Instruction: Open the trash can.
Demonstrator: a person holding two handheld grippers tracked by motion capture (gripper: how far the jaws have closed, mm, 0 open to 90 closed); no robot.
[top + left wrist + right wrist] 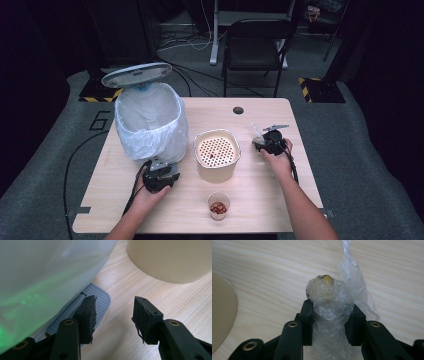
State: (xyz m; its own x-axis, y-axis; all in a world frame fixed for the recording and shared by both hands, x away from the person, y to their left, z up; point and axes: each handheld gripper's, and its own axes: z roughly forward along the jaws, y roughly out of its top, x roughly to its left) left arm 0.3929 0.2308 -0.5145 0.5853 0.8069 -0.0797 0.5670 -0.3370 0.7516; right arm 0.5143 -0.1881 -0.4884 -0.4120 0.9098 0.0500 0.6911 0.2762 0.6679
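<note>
Right gripper pinches a crumpled plastic wrap on the table, seemingly for binning, while the left gripper, jaws apart and holding nothing, presses the bin's pedal.

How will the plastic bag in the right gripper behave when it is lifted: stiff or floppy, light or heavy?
The bag is thin crinkled film, so it probably flops and deforms. Its loose tail will likely dangle. It looks light; the right gripper pinches it with the small lump just beyond the jaws, so the film may slip.
</note>
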